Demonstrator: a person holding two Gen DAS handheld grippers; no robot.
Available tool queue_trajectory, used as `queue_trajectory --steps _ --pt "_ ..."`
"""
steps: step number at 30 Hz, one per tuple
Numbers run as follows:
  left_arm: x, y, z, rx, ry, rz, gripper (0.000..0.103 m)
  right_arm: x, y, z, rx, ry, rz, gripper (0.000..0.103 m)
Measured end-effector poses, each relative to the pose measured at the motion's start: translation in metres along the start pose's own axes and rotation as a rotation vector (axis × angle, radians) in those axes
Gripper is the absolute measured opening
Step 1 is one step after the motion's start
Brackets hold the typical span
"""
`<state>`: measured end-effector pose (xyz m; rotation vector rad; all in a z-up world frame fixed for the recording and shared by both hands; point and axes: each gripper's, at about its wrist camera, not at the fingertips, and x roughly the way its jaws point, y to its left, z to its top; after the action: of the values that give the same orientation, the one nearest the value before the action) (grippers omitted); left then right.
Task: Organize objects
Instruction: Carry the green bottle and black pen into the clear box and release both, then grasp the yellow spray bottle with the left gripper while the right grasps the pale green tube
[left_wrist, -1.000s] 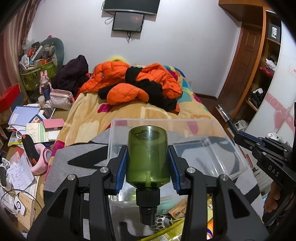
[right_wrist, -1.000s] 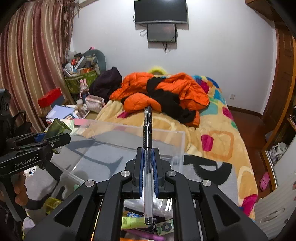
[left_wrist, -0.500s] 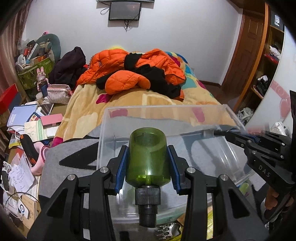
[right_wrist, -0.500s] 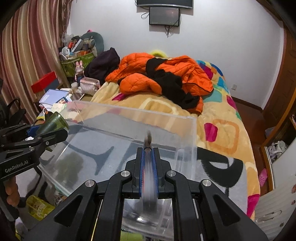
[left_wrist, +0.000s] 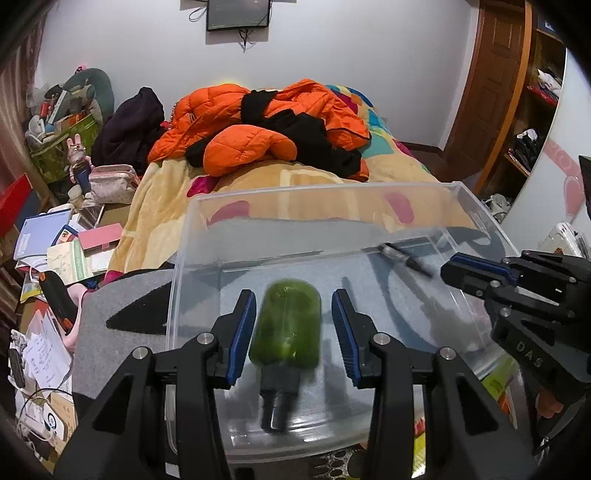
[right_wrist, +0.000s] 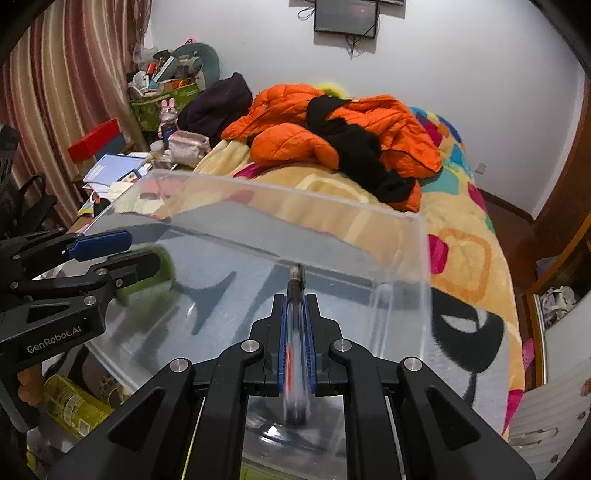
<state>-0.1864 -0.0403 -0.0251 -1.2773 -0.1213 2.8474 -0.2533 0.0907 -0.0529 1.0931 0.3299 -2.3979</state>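
1. Evenly and fairly brightly lit, soft indoor light with no visible source; white wall (left_wrist: 351, 55) slightly bluish.
2. Strongly fisheye-warped, with black vignette in all corners and door frame (left_wrist: 491, 92) bowed at right.
3. Motion-blurred at lower centre: green bottle (left_wrist: 285, 328) smeared in the left view, pen (right_wrist: 294, 354) streaked in the right.
4. Hazed by pale reflections across the clear bin (left_wrist: 332, 192) walls.
5. Sharp on the bed (right_wrist: 461, 258) and orange jacket (right_wrist: 295, 122).
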Motion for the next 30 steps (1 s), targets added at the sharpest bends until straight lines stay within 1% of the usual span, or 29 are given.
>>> queue_trajectory --steps 6,9,12,13,14,16,18,20,22,26,30 --pt "-0.002 0.001 -0.001 -0.005 0.014 -0.019 0.044 0.001 0.003 -0.001 0.002 0.025 0.014 0.008" --pt "-0.008 0.0 -0.002 -0.002 0.011 -0.028 0.045 -0.003 0.002 -0.002 0.01 0.025 0.031 0.012" --pt "-0.018 -0.002 -0.003 0.007 -0.007 -0.025 0.054 -0.014 0.002 -0.004 0.002 -0.001 0.027 0.025" --pt "-0.022 -0.003 -0.004 0.01 -0.016 -0.024 0.057 -0.019 0.002 -0.005 -0.001 -0.012 0.022 0.033" --pt "-0.026 -0.004 -0.004 0.016 -0.024 -0.02 0.058 -0.024 0.003 -0.006 -0.003 -0.025 0.019 0.037" --pt "-0.034 -0.006 -0.005 0.028 -0.036 -0.018 0.064 -0.036 0.002 -0.008 -0.002 -0.051 0.021 0.041" --pt "-0.041 -0.007 -0.008 0.034 -0.044 -0.02 0.069 -0.047 0.0 -0.011 0.004 -0.069 0.029 0.047" --pt "-0.048 -0.008 -0.012 0.04 -0.049 -0.022 0.072 -0.055 -0.001 -0.013 0.014 -0.085 0.03 0.06" --pt "-0.055 -0.008 -0.016 0.043 -0.051 -0.03 0.076 -0.066 -0.003 -0.017 0.021 -0.106 0.027 0.066" --pt "-0.065 -0.008 -0.026 0.045 -0.048 -0.045 0.08 -0.082 -0.004 -0.028 0.022 -0.123 0.023 0.073" --pt "-0.072 -0.009 -0.04 0.056 -0.035 -0.05 0.081 -0.094 -0.003 -0.044 0.015 -0.125 0.003 0.074"
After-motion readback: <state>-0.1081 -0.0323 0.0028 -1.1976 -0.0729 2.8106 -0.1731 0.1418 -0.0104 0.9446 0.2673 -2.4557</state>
